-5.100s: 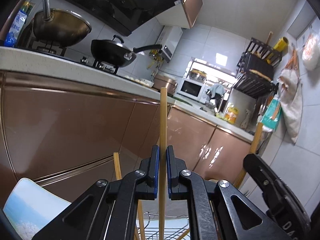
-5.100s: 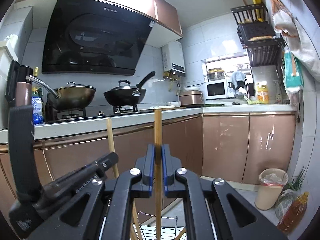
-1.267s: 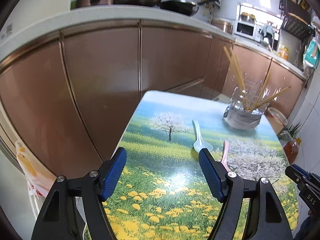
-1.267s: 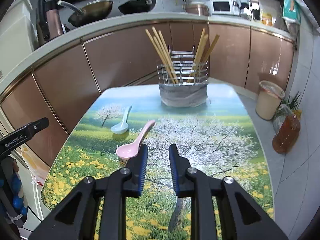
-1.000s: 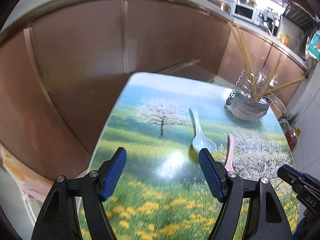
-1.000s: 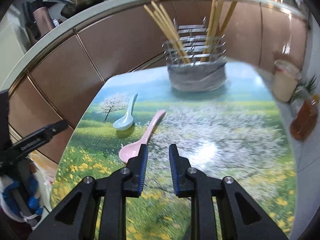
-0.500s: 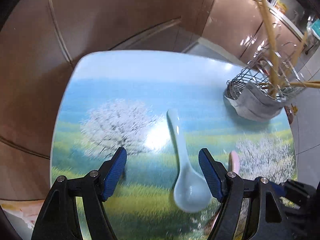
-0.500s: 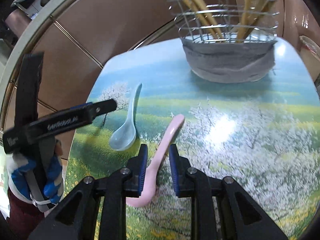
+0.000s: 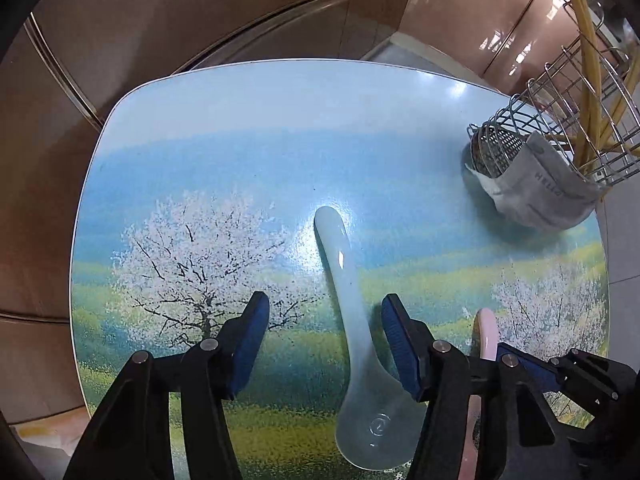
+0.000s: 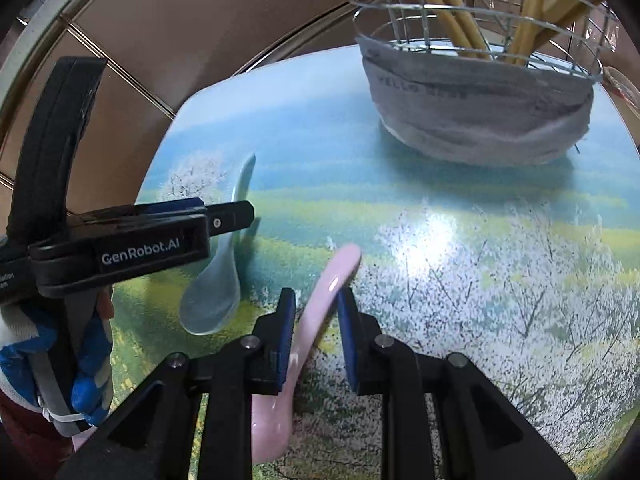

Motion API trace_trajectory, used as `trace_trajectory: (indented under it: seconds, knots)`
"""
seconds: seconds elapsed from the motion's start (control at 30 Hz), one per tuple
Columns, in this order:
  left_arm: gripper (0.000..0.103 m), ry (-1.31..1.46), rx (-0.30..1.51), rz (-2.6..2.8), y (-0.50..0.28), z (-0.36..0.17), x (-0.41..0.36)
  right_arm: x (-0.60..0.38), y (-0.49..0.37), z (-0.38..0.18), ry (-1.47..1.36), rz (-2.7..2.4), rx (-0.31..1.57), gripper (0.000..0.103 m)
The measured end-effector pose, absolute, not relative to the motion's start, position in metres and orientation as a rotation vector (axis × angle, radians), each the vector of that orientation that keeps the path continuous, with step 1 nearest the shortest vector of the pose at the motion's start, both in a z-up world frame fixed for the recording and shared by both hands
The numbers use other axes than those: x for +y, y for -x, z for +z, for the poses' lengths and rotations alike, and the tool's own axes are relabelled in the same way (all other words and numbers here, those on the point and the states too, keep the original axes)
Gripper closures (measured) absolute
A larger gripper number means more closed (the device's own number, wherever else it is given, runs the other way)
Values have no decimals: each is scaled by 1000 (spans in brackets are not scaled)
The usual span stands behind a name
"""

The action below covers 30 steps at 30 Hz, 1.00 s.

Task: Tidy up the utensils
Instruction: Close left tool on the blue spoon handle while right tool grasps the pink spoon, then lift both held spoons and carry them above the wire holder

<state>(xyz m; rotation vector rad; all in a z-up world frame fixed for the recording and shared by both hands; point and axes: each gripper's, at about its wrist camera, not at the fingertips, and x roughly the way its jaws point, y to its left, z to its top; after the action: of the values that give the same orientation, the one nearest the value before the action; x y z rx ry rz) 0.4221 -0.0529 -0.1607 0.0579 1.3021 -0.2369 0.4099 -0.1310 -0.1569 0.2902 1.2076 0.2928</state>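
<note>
Kitchen, brown cabinet fronts behind a small glossy table (image 9: 248,128) printed w/ blossom trees and a meadow. Wire utensil basket (image 10: 480,92), grey cloth round its base, stands at the far right of the table w/ chopsticks (image 10: 444,4) leaning in it.

Two spoons lie near the front, side by side, handles pointing far. Pale blue spoon (image 9: 356,320) is on the left, pink spoon (image 10: 316,312) just right of it, apart.

Left gripper (image 9: 324,340) is half open & its jaws have just been closing. The blue spoon's neck sits between the fingers, close to the right pad, w/ a clear gap on the left, so nothing is gripped yet. Right gripper (image 10: 316,324) stands narrow astride the pink spoon's handle. The left pad looks to be at the handle, a sliver of table shows by the right pad; looks not yet clamped, though hard to be sure.

Risks, as I judge them:
- Blue spoon is off-centre; as the jaws close, the right pad may hit first & skid it sideways on the slick top, maybe into the pink one.
- Smooth curved handles could squirt out of the pads or swing bowl-down on lifting.
- Both grippers are v. close together; they could knock each other.
- Basket is already crowded w/ slanted chopsticks, so a spoon could catch on them or on the wire rim & tip it.
</note>
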Motion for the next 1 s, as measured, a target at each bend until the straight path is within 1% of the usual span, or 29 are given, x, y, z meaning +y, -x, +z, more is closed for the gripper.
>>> trace_trajectory:
  seconds: [0.07, 0.23, 0.33, 0.5, 0.57, 0.63, 0.67, 0.83, 1.0]
  knots:
    - [52, -59, 1303, -243, -422, -160, -54, -124, -414, -160, -280, 294, 1213, 82]
    - [76, -79, 1304, -254, -425, -157, -53, -115, -416, -161, -225, 287, 1217, 82]
    - [81, -110, 1294, -265, -425, -158, -52, -104, -416, -166, -198, 293, 1220, 83]
    - [83, -165, 1285, -286, -415, -158, -54, -101, -414, -167, -181, 302, 1227, 85]
    - [86, -151, 1290, -288, -414, -158, -53, -100, -415, -168, -201, 308, 1231, 88]
    - [92, -110, 1295, -290, -411, -157, -48, -104, -415, -168, -219, 316, 1234, 92]
    - [92, -96, 1294, -293, -411, -157, -47, -106, -414, -170, -234, 323, 1235, 94]
    - [92, -19, 1255, -284, -402, -153, -29, -119, -401, -162, -270, 349, 1189, 94]
    - [92, 28, 1166, -294, -384, -131, -19, -126, -385, -146, -279, 382, 1108, 95]
